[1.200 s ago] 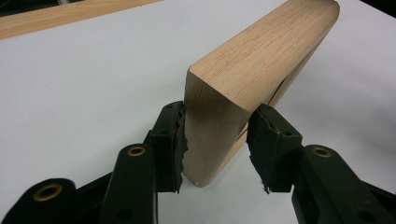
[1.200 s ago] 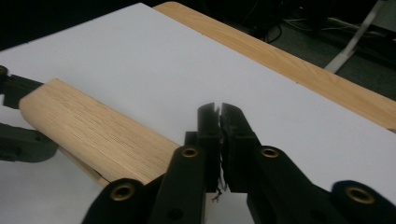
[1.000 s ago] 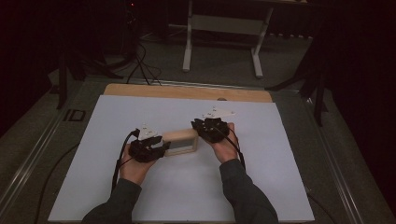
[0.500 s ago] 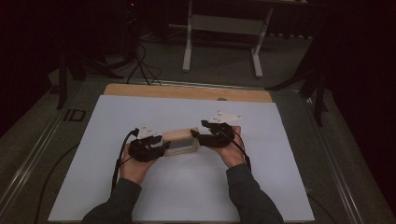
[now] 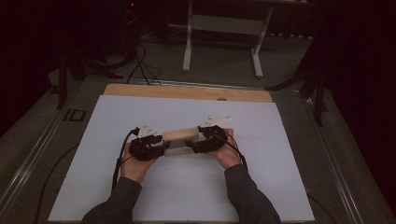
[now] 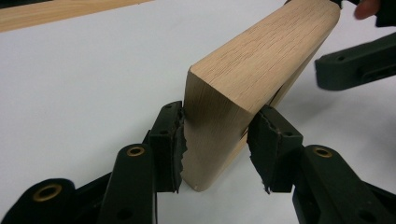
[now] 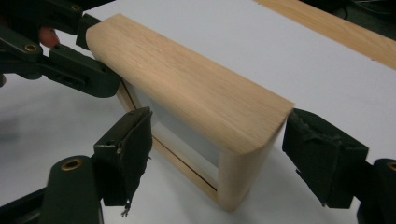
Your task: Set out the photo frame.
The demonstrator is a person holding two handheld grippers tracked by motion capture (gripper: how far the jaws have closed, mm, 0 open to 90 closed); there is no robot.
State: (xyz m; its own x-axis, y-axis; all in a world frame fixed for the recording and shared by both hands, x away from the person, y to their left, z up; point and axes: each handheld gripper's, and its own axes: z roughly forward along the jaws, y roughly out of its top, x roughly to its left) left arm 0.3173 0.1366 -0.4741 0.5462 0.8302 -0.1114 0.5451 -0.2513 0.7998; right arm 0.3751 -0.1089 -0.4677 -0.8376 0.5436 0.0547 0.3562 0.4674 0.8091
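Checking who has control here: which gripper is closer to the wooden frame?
Left. The left gripper has its jaws pressed against one end of the wooden frame; the right gripper straddles the other end, jaws just opened and standing off it.

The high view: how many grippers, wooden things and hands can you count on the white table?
Black grippers: 2, the left gripper and the right gripper
Wooden frame: 1
Hands: 2, the left hand and the right hand
Total: 5
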